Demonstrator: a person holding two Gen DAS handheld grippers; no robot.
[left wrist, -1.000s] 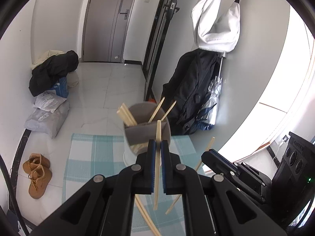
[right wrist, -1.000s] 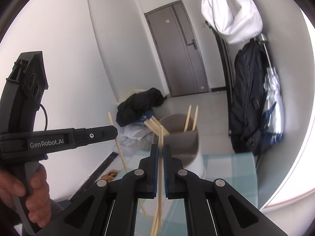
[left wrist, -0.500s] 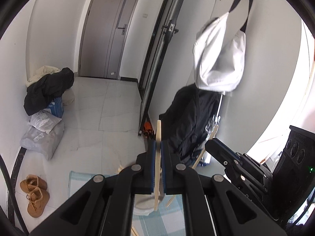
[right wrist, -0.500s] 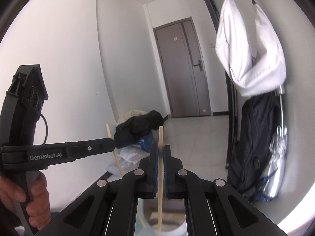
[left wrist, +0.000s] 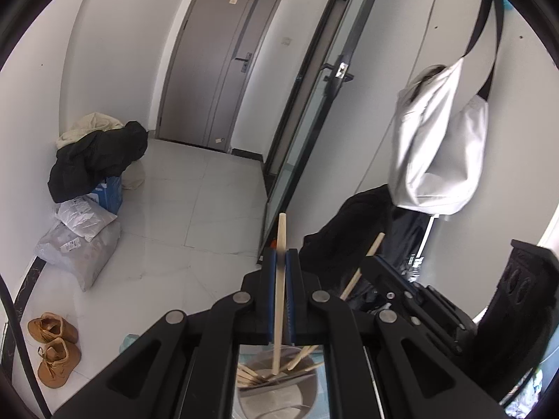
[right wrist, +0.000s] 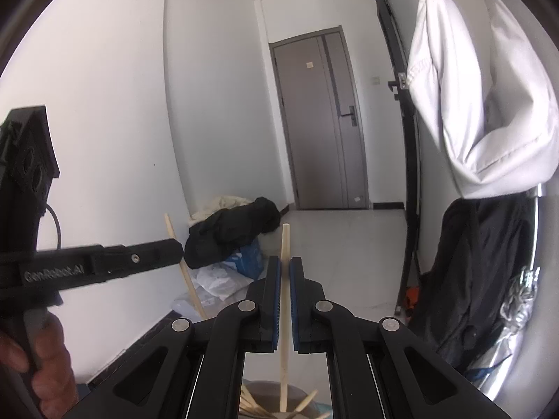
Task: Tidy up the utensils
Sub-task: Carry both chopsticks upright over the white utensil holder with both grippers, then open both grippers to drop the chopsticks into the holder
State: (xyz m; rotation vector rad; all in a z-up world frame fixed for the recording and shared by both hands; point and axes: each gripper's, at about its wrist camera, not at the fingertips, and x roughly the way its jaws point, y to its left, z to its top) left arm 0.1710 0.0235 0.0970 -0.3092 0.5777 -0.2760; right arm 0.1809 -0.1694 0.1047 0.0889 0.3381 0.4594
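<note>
We had a single wooden chopstick pinched in each hand-held gripper: the left hand-held gripper (left wrist: pixel 279 272) was clamped narrow on one chopstick (left wrist: pixel 278 300), and the right hand-held gripper (right wrist: pixel 284 279) was clamped the same way on another chopstick (right wrist: pixel 283 314), both sticks standing nearly upright with their lower ends over the grey holder (left wrist: pixel 276 384), where several more chopsticks (left wrist: pixel 251 377) already leaned. We judged the sticks to be very light, stiff and smooth, so apt to pivot or slip between the blue pads; holding near the middle, as we did, seemed best for keeping them steady. Little of the tabletop showed beneath the holder, so we could not tell its surface. Beyond lay a pale tiled floor (left wrist: pixel 181 216), a grey door (left wrist: pixel 216 56), a heap of dark clothes (left wrist: pixel 97 160), a pair of tan boots (left wrist: pixel 54 345) and a white bag (left wrist: pixel 436 146) hanging on the wall.
</note>
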